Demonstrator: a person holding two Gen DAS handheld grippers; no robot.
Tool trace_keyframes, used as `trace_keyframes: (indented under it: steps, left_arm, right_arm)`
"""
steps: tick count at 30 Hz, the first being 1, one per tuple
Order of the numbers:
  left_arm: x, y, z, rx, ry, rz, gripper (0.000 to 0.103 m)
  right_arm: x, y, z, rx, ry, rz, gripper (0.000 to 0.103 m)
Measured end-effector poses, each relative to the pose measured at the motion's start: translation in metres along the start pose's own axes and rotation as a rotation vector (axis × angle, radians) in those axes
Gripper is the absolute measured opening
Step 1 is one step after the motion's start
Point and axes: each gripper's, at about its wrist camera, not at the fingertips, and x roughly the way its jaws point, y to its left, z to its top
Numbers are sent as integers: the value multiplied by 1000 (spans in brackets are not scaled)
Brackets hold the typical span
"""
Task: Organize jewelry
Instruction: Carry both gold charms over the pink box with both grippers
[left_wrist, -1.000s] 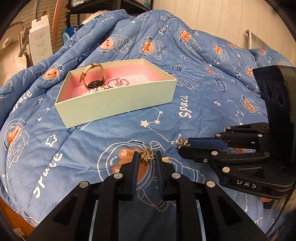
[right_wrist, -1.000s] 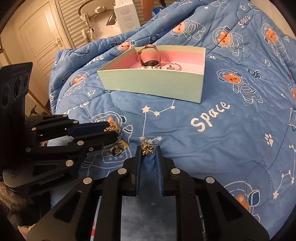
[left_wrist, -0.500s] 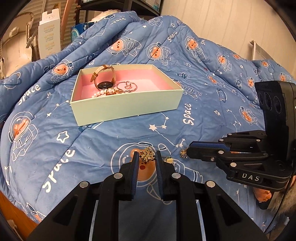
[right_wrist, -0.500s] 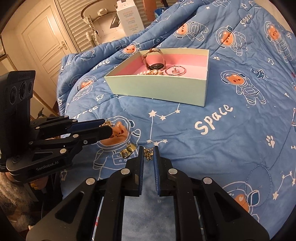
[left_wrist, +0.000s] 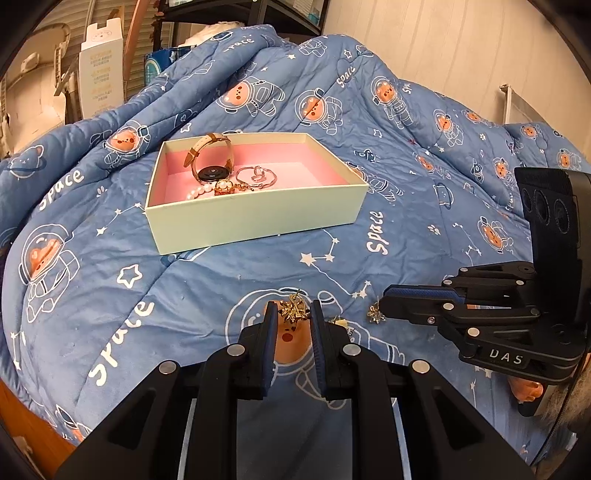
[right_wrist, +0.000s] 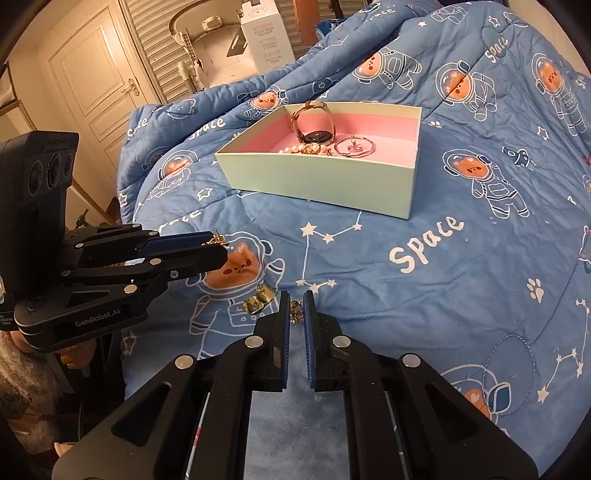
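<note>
From the left: the left gripper (left_wrist: 293, 318) has its fingers clenched on a small gold earring (left_wrist: 291, 313), held above the blanket (left_wrist: 110, 280). The box (left_wrist: 255, 218) sits at twelve o'clock from it, already holding a watch (left_wrist: 212, 162), a pearl bracelet (left_wrist: 201, 191) and a ring (left_wrist: 256, 176). The right gripper (right_wrist: 296, 312) pinches a second gold earring (right_wrist: 295, 314), and a third gold piece (right_wrist: 258, 301) lies loose at its ten o'clock. Each pinch looks shallow to me; a jolt on the way over could drop a piece into the soft folds.
</note>
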Motion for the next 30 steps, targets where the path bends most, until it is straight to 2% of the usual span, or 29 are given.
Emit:
trace_keyframes:
  steps: [8,15,25,30]
  left_arm:
    - [-6,4,9,-7,-16,-6,17]
    - [-6,10,24,-20,-28,-13,17]
    - [-2,22,71,-17,-42,-23,17]
    - [16,35,97,-49,-3,-41,17]
  right_arm:
    - [-16,-3,18,34,-26,62,8]
    - [-22,-1,44,3,-36,82,8]
    - [-15,-13,94,-9,-40,65,8]
    - [-1,-27,117,11,-16,55,8]
